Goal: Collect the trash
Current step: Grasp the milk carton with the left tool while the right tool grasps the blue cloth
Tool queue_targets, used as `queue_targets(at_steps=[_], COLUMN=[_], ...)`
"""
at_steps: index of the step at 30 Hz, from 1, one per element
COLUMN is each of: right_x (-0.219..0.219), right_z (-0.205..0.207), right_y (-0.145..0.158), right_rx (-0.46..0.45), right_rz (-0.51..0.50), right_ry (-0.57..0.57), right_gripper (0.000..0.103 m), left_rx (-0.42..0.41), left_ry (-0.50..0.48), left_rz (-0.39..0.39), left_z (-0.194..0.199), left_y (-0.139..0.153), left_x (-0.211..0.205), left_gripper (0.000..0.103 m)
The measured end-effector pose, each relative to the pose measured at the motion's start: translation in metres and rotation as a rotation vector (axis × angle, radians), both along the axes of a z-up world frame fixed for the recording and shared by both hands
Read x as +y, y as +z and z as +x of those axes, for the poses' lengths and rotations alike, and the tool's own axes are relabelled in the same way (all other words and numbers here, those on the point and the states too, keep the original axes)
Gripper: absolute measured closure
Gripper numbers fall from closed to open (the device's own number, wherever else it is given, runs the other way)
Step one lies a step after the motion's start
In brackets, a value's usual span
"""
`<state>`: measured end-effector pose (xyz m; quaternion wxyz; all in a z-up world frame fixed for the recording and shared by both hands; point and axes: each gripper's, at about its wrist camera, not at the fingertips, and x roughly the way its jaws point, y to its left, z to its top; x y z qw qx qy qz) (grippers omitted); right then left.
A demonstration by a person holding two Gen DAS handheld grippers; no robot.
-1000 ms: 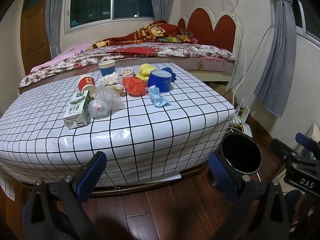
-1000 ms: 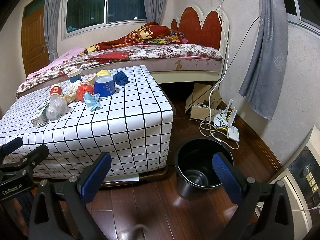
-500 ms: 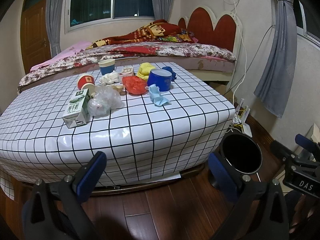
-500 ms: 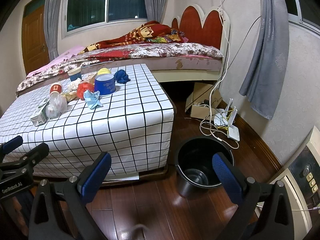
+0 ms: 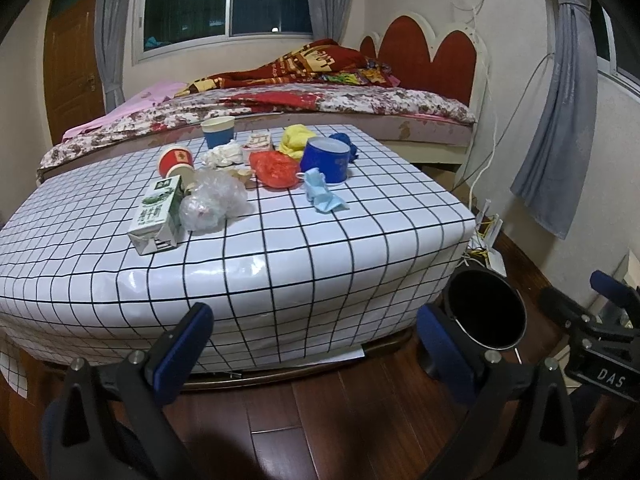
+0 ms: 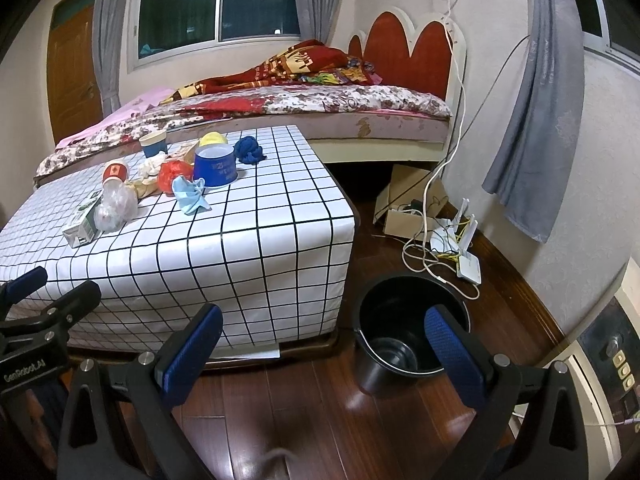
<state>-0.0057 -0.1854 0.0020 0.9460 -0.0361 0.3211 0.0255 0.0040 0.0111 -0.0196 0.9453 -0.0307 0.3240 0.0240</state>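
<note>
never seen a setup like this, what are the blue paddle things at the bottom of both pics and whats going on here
The blue paddles are the padded fingers of two hand-held grippers; a person carries one in each hand. Each picture comes from a wide-angle camera on one gripper, looking forward between its fingers.

The left gripper and right gripper are both open and hold nothing.

The checked table holds trash: a milk carton, a clear bag, a red bag, a blue tub, a face mask and paper cups. A black bucket stands on the floor beside the table, seemingly empty, likely for the trash.
</note>
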Motion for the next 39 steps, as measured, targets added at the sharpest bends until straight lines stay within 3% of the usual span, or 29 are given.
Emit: queue_targets(at_steps=[10, 15, 20, 23, 27, 34, 39], right_x=[0.018, 0.049, 0.088, 0.111, 0.137, 0.166, 0.174], right_z=[0.025, 0.049, 0.086, 0.11, 0.139, 0.181, 0.203], right_y=[0.001, 0.003, -0.002, -0.011, -0.023, -0.039, -0.046], right_rx=[0.014, -0.01, -0.018, 0.003, 0.028, 0.056, 0.069], right_rz=[0.037, 0.062, 0.088, 0.077, 0.064, 0.033, 0.023], right_ry=[0.092, 0.208, 0.284, 0.314, 0.339, 0.367, 0.368], right_gripper=[0.001, 0.001, 0.001, 0.014, 0.017, 0.023, 0.035], left_rx=[-0.023, -0.035, -0.021, -0.009, -0.016, 0.006, -0.001], left_ry=[0.136, 0.231, 0.297, 0.32, 0.325, 0.328, 0.34], left_rz=[0.028, 0.059, 0.036, -0.002, -0.036, -0.046, -0.076], left_z=[0.016, 0.031, 0.054, 0.069, 0.085, 0.102, 0.105], left_y=[-0.001, -0.006, -0.02, -0.029, -0.034, -0.043, -0.044], left_x=[0.055, 0.098, 0.139, 0.157, 0.167, 0.175, 0.186], left_gripper=[0.001, 0.001, 0.001, 0.001, 0.002, 0.018, 0.021])
